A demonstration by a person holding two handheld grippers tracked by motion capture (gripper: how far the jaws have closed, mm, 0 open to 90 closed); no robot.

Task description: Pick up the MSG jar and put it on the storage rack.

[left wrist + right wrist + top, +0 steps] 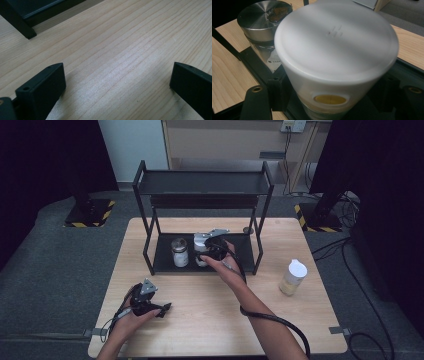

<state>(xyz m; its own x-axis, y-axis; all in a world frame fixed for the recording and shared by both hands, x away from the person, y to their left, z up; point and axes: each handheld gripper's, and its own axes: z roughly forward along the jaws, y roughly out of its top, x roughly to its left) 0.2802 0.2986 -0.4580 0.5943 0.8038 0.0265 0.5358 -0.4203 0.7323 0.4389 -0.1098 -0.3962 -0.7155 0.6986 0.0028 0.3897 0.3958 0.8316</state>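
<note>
While right tool (332, 100) grips white-capped bottle (337, 50), jaws clamped on both sides below cap, bottle stands upright on bottom tray of black rack (165, 262). Cap wide, round, matte white; small yellow oval window in its side; body pale. Glass jar (262, 27) with steel lid just beside it. Left tool (117, 82) rests on wooden surface (125, 37), jaws spread wide, holding nothing.

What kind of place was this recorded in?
Probably a lab or recording studio, not a home: a light wooden table on grey carpet, black stands with yellow-and-black hazard-striped bases, loose black cables on the floor, and dark curtains on both sides.
</note>
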